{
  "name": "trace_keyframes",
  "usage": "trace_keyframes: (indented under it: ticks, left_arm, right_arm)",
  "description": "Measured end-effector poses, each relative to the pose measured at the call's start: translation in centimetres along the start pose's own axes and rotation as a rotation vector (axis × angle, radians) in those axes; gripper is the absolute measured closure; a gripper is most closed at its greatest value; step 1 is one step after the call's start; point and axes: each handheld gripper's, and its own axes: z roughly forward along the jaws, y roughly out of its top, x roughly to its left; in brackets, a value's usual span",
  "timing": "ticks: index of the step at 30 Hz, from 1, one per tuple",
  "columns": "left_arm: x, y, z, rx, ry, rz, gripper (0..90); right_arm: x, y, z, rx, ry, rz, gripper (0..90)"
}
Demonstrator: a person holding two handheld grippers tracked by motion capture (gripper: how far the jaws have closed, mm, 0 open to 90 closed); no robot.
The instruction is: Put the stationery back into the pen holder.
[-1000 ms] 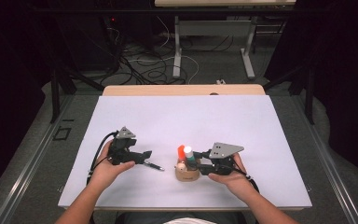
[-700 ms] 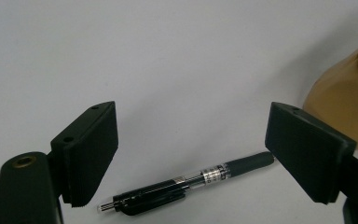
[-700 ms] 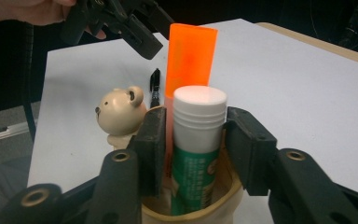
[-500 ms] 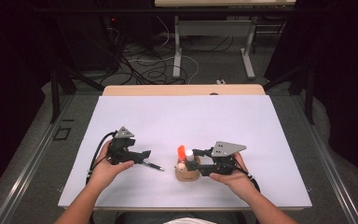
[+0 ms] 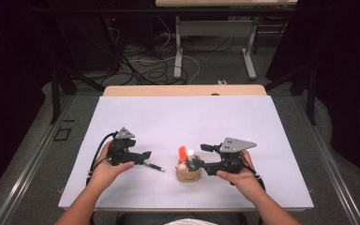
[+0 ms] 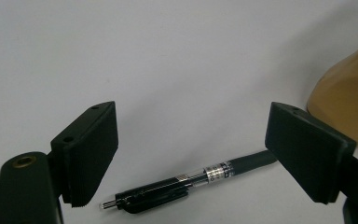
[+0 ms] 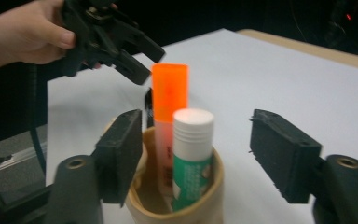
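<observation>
Dropping stationery into the little tan cup (image 5: 188,175) looks like the job here. It sits near the front edge of the table (image 5: 281,122), about midway along it. An orange marker (image 7: 169,95) and a white-capped glue stick (image 7: 192,154) already stand upright in it, touching each other. The right gripper (image 7: 196,156) is right at the cup. Its jaws have just been opening, and now they stand apart on either side of the glue stick with the pads clear of it, so I'd say that one has been let go.

Next up is probably the black pen (image 6: 186,183), lying flat on the white tabletop just left of the cup, between it and the left gripper (image 5: 143,157). In the left gripper view those jaws are spread wide with the pen lying across the gap, nothing pressing on it yet.

My take on doing this well:
- back the right gripper straight away from the cup so a pad doesn't snag the glue stick and tip the lot
- come down on the pen near its middle, pads square across the barrel, so it doesn't swing
- tilt it upright before lowering it, aiming for the free space beside the marker

The cup looks light, so knocking it over is the main risk.
</observation>
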Motion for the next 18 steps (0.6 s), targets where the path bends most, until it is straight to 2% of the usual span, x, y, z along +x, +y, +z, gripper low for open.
trace_keyframes:
  ticks: [4,9,11,13,15,18]
  left_arm:
    - [0.1,0.0,0.0,0.001,0.000,0.002,17.6]
    - [0.1,-0.1,0.0,0.004,0.001,0.004,17.7]
    - [0.1,-0.1,0.1,0.006,0.003,0.010,17.7]
    - [0.1,0.0,0.0,0.021,0.001,0.022,18.0]
    - [-0.1,0.0,0.1,0.016,0.010,0.037,18.7]
    - [-0.4,0.0,0.2,0.026,0.015,0.066,19.8]
  right_arm:
    - [-0.4,0.4,-0.6,0.042,-0.051,0.004,26.3]
    - [-1.2,0.6,-1.3,0.043,-0.119,0.017,20.8]
    - [-1.5,0.5,-1.4,0.038,-0.152,0.040,17.1]
    - [-1.9,0.3,-1.7,0.058,-0.188,0.052,16.0]
    - [-2.4,0.1,-1.8,0.049,-0.221,0.062,15.3]
    - [-2.9,-0.2,-2.2,0.065,-0.271,0.085,15.1]
